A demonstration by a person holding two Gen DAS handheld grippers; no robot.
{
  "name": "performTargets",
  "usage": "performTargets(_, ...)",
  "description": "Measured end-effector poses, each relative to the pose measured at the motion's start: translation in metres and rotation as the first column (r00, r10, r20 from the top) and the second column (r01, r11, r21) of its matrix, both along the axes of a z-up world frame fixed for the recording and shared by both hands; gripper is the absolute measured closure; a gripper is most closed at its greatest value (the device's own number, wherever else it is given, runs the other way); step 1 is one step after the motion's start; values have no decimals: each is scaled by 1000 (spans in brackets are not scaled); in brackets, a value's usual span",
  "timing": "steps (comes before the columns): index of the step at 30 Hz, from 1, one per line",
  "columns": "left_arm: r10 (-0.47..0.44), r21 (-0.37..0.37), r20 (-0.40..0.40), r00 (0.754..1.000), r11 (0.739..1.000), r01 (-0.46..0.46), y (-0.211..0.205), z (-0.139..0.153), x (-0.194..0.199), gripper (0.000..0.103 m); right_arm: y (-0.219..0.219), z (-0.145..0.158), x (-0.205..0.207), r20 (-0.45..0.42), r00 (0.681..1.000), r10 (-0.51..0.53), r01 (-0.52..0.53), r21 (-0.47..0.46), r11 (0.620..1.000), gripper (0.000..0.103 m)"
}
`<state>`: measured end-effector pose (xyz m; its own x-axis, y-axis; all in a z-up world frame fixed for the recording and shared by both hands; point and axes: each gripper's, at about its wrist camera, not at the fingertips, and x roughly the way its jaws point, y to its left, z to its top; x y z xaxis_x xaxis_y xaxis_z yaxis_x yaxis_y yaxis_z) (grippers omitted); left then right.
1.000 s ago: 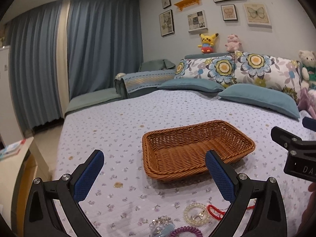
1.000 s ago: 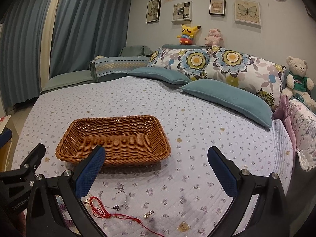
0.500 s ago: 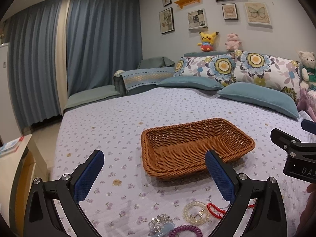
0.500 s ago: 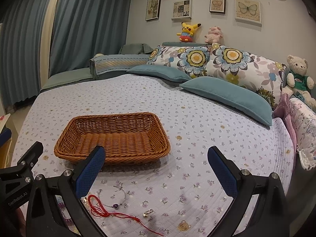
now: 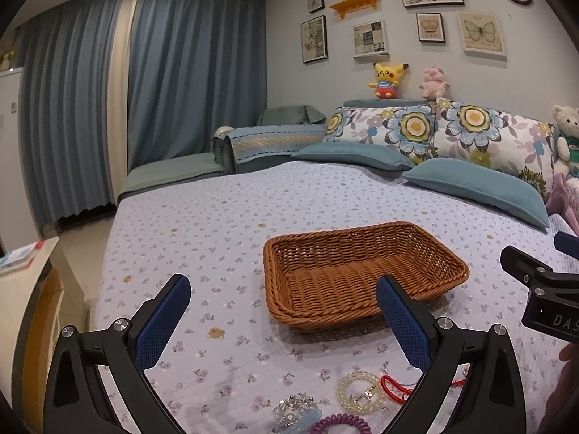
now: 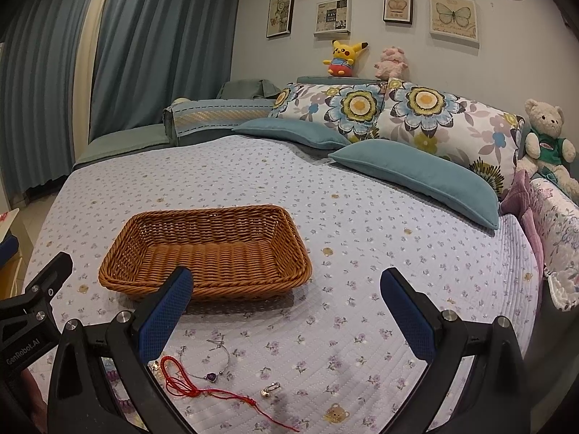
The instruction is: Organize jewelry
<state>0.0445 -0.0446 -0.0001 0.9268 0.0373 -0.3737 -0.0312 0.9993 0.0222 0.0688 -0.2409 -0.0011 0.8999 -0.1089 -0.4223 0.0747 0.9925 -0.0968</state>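
Observation:
An empty brown wicker basket [image 5: 362, 271] [image 6: 206, 246] sits on the flowered bedspread. In front of it lies jewelry: a pale bead bracelet [image 5: 356, 388], a red cord [image 5: 392, 387] [image 6: 188, 387], a crystal piece [image 5: 293, 407], a purple coil band [image 5: 342, 426], a thin chain with a purple heart [image 6: 217, 365] and a small silver clasp [image 6: 269, 390]. My left gripper [image 5: 282, 320] hangs open above the pieces on the left. My right gripper [image 6: 286, 311] is open too, over the chain and clasp. Neither holds anything.
Teal and flowered pillows [image 6: 416, 170] line the bed's head, with a teddy bear [image 6: 546, 137] at the right. A pale side table [image 5: 25, 282] stands left of the bed. The bedspread [image 6: 362, 253] right of the basket is bare.
Both views have shifted slightly: the basket sits a little higher in the frames and more of the jewelry shows below. Both grippers stay open.

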Motion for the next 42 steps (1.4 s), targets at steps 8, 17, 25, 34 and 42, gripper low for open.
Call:
performTargets(8,-1,-39,-24,1000,999,0,6,-2,4,1,1,-1,0,0,1000,-1,1,0,1000,0)
performTargets(17,15,-86,-77,997,996,-22,22,-2,13,1,1,-2,2,-9,1000,11,-11,-8,1000,0)
performTargets(25,-24,-181,-255,967,983,-23,70,-14,13,1,-10,-26,-15,-129,989,73,-69,35,997,0)
performTargets(34,-103,-189,-415,904,982,25,71,-62,-21,8,-29,-68,-54,-277,942,188,-143,174,974,10)
performTargets(42,-189,-285,-519,834,958,40,63,-92,-44,42,-5,-96,-84,-364,893,266,-228,143,963,35)
